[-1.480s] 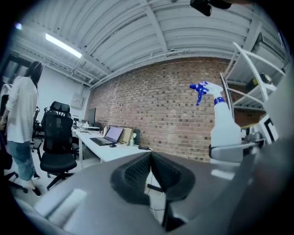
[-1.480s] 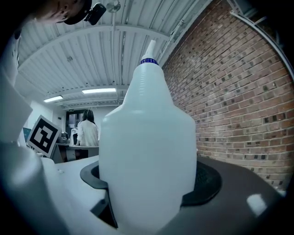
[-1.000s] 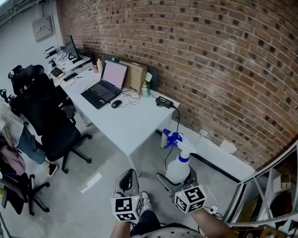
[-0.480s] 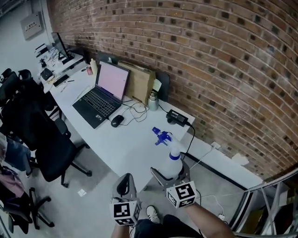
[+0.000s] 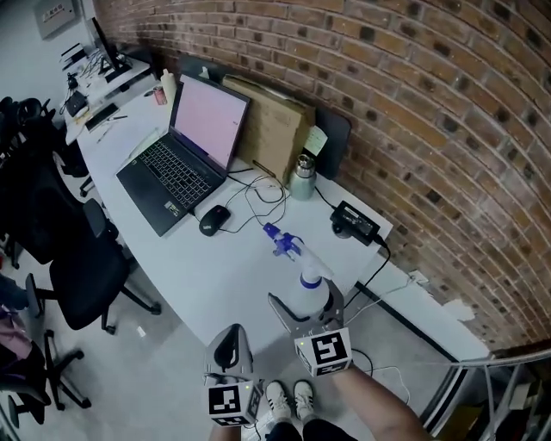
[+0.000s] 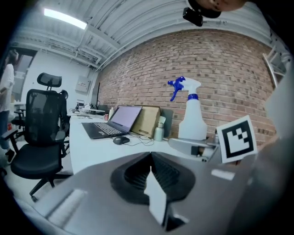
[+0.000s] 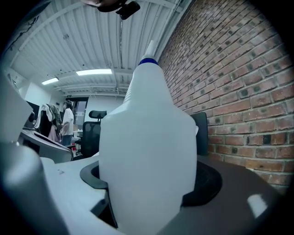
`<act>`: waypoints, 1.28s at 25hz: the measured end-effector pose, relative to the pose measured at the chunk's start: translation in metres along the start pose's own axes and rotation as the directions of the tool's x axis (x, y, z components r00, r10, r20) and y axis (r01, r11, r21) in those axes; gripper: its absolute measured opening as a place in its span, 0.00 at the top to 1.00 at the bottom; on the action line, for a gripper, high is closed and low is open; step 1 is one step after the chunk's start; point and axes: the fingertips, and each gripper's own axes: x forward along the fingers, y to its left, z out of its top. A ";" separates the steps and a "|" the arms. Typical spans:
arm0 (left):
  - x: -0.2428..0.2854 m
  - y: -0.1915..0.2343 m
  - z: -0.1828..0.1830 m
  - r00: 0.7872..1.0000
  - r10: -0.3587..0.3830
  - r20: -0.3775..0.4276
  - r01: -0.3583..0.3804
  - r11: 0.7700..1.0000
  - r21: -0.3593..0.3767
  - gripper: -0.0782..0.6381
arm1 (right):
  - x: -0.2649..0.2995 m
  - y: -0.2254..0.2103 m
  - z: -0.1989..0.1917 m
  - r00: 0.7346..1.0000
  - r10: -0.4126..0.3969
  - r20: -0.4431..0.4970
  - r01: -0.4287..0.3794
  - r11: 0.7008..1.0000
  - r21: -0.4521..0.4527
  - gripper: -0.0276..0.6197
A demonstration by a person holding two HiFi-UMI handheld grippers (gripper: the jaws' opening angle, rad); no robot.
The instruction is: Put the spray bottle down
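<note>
Spray bottle [image 5: 308, 291] upright, long axis vertical; blue nozzle aimed toward the laptop [image 5: 182, 142]; held over the near edge of the white worktop [image 5: 219, 271], contact with it not discernible. Left gripper view shows the whole bottle with trigger head; right gripper view only its white body, filling the frame. Right gripper [image 5: 307, 305] fingers clamped on the lower body; left gripper [image 6: 150, 160] fingers pressed together, empty.

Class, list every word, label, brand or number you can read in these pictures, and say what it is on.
No text is readable.
Laptop: key print too small; screen plain pink.
Spray bottle: no label shows.
Wall box: print too blurred.
Marker cubes: black-and-white squares only, no letters.
</note>
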 end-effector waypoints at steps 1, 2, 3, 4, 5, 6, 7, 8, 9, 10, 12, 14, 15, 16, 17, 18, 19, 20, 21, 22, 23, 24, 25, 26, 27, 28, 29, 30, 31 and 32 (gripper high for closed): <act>0.005 0.000 -0.001 1.000 0.000 -0.001 0.000 1.000 -0.006 0.88 | 0.007 -0.001 -0.005 1.000 0.003 0.000 -0.003 1.000 -0.002 0.29; 0.009 0.000 -0.002 1.000 0.002 -0.004 -0.002 1.000 -0.010 0.88 | 0.013 -0.002 -0.009 1.000 0.006 -0.001 -0.006 1.000 -0.002 0.29; 0.013 0.000 -0.003 1.000 0.003 -0.005 -0.003 1.000 -0.010 0.88 | 0.018 -0.002 -0.012 1.000 0.008 -0.003 -0.008 1.000 -0.003 0.29; 0.016 0.001 -0.006 1.000 -0.001 -0.004 0.001 1.000 -0.004 0.88 | 0.022 -0.002 -0.015 1.000 0.010 -0.005 -0.010 1.000 -0.003 0.30; 0.018 0.002 -0.010 1.000 -0.005 -0.003 0.005 1.000 0.005 0.88 | 0.026 -0.002 -0.017 1.000 0.011 -0.005 -0.011 1.000 -0.004 0.30; 0.020 0.002 -0.013 1.000 -0.007 -0.006 0.007 1.000 0.012 0.88 | 0.028 -0.002 -0.018 1.000 0.012 -0.002 -0.012 1.000 -0.005 0.30; 0.021 0.002 -0.015 1.000 -0.006 -0.012 0.006 1.000 0.012 0.88 | 0.029 -0.002 -0.019 1.000 0.013 0.000 -0.013 1.000 -0.006 0.30; 0.022 0.002 -0.017 1.000 -0.002 -0.019 0.002 1.000 0.005 0.88 | 0.030 -0.002 -0.020 1.000 0.013 0.002 -0.013 1.000 -0.005 0.30; 0.023 0.001 -0.019 1.000 0.001 -0.022 -0.002 1.000 -0.004 0.88 | 0.029 -0.002 -0.021 1.000 0.013 0.004 -0.013 1.000 -0.002 0.30; 0.023 -0.001 -0.020 1.000 0.003 -0.017 -0.003 1.000 -0.009 0.88 | 0.028 -0.002 -0.023 1.000 0.011 0.006 -0.011 1.000 0.001 0.30; 0.024 -0.002 -0.020 1.000 0.001 -0.013 -0.001 1.000 -0.007 0.88 | 0.026 -0.002 -0.022 1.000 0.008 0.010 -0.008 1.000 -0.008 0.30; 0.025 -0.004 -0.019 1.000 -0.003 -0.027 0.003 1.000 -0.006 0.88 | 0.024 -0.001 -0.023 1.000 0.017 -0.004 -0.017 0.999 -0.041 0.30; 0.025 -0.005 -0.017 1.000 -0.007 -0.024 0.007 1.000 -0.007 0.88 | 0.022 0.000 -0.025 1.000 0.023 -0.020 -0.024 0.999 -0.046 0.30; 0.024 -0.007 -0.016 1.000 -0.011 -0.018 0.011 1.000 -0.010 0.88 | 0.021 0.000 -0.028 0.999 0.030 -0.038 -0.031 0.999 -0.040 0.30; 0.024 -0.008 -0.015 1.000 -0.014 -0.015 0.014 1.000 -0.010 0.88 | 0.019 0.000 -0.031 0.998 0.035 -0.055 -0.037 0.999 -0.030 0.30; 0.023 -0.010 -0.016 1.000 -0.016 -0.016 0.016 1.000 -0.007 0.88 | 0.017 0.000 -0.034 0.997 0.039 -0.070 -0.040 0.999 -0.023 0.30; 0.023 -0.011 -0.019 1.000 -0.019 -0.022 0.019 1.000 -0.003 0.88 | 0.015 -0.001 -0.037 0.996 0.040 -0.082 -0.042 0.999 -0.018 0.29; 0.021 -0.012 -0.021 0.999 -0.022 -0.033 0.022 1.000 -0.004 0.88 | 0.013 -0.001 -0.039 0.995 0.041 -0.090 -0.042 0.999 -0.016 0.29; 0.019 -0.014 -0.024 0.999 -0.025 -0.047 0.025 1.000 -0.011 0.88 | 0.011 -0.002 -0.040 0.995 0.041 -0.096 -0.043 0.999 -0.016 0.29; 0.018 -0.016 -0.024 0.998 -0.026 -0.053 0.025 0.999 -0.020 0.88 | 0.009 -0.001 -0.041 0.994 0.042 -0.100 -0.044 0.999 -0.017 0.29; 0.017 -0.017 -0.022 0.999 -0.025 -0.045 0.024 0.999 -0.025 0.88 | 0.006 -0.001 -0.042 0.994 0.043 -0.103 -0.045 0.999 -0.018 0.29; 0.016 -0.018 -0.021 0.999 -0.026 -0.031 0.025 0.999 -0.025 0.88 | 0.003 0.000 -0.041 0.994 0.046 -0.104 -0.048 0.999 -0.019 0.29; 0.014 -0.019 -0.019 0.999 -0.028 -0.021 0.027 0.999 -0.025 0.88 | 0.000 0.001 -0.039 0.993 0.049 -0.104 -0.051 0.999 -0.018 0.29; 0.013 -0.021 -0.018 0.999 -0.029 -0.016 0.029 0.999 -0.022 0.88 | -0.005 0.003 -0.037 0.993 0.053 -0.104 -0.054 0.998 -0.014 0.29; 0.010 -0.021 -0.016 1.000 -0.029 -0.012 0.029 0.999 -0.013 0.88 | -0.011 0.004 -0.034 0.993 0.055 -0.105 -0.056 0.998 -0.006 0.29; 0.007 -0.022 -0.014 1.000 -0.028 -0.008 0.028 1.000 -0.001 0.88 | -0.018 0.006 -0.031 0.993 0.054 -0.108 -0.054 0.999 0.004 0.29; 0.003 -0.024 -0.010 1.000 -0.026 -0.005 0.027 1.000 0.009 0.88 | -0.028 0.007 -0.028 0.992 0.052 -0.112 -0.051 0.999 0.013 0.29; -0.001 -0.026 -0.006 1.000 -0.027 -0.002 0.027 1.000 0.014 0.88 | -0.039 0.009 -0.024 0.992 0.048 -0.117 -0.046 0.999 0.018 0.29; -0.006 -0.030 -0.002 1.000 -0.029 -0.001 0.029 0.999 0.016 0.88 | -0.051 0.010 -0.020 0.992 0.041 -0.121 -0.038 0.999 0.020 0.29; -0.012 -0.034 0.002 0.999 -0.033 -0.001 0.033 0.999 0.017 0.88 | -0.063 0.012 -0.015 0.992 0.030 -0.126 -0.028 0.999 0.022 0.29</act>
